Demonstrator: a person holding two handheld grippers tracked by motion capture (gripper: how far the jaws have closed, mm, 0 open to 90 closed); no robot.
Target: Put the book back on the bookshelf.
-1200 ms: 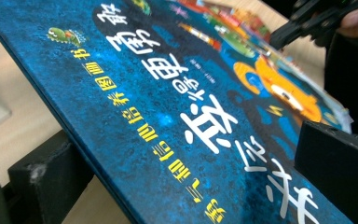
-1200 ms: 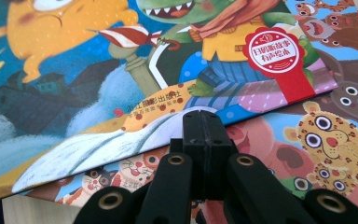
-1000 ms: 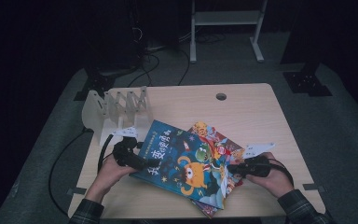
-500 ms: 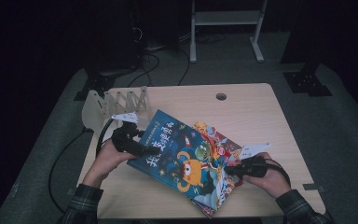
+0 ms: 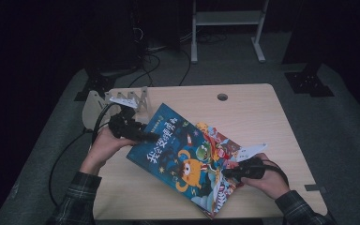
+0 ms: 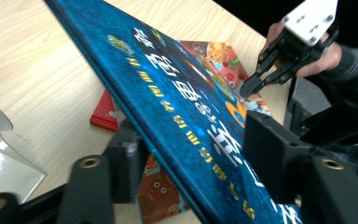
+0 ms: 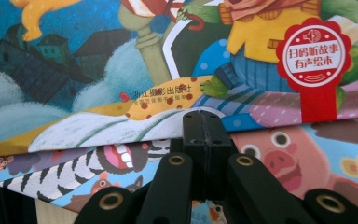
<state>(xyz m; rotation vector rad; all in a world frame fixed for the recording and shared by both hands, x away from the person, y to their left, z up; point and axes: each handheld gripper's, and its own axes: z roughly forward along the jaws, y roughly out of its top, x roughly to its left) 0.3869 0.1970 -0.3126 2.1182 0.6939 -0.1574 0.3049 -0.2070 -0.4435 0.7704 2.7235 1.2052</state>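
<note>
A stack of children's picture books lies near the front middle of the wooden table (image 5: 262, 117), and the top one, a blue hardcover picture book (image 5: 178, 150) with a yellow monster on its cover, is tipped up along its left edge, where the left gripper (image 5: 143, 136) has it. In the left gripper view the blue book's (image 6: 186, 116) spine edge runs between the two black jaws, one above the cover and one below; they have just been closing and now sit against the board, so it looks like a pinch on the book rather than a loose straddle. The right gripper (image 5: 232, 172) has its jaws pressed fully together with nothing between them (its tips rest at the lower edge of the blue cover (image 7: 168, 60), over the zebra-and-pig book (image 7: 279, 144) beneath, as if holding the pile still). The cover reads as a stiff, glossy board: light enough for one gripper, unlikely to sag, but probably slippery, and likely to swing if held at one corner. The spine edge is judged the best hold, taken deep, since the loose pages would fan open if the fore edge were gripped. A clear slotted book rack (image 5: 122, 101) stands just behind the left gripper, and a small red piece (image 6: 105, 112) lies on the table under the lifted book.
</note>
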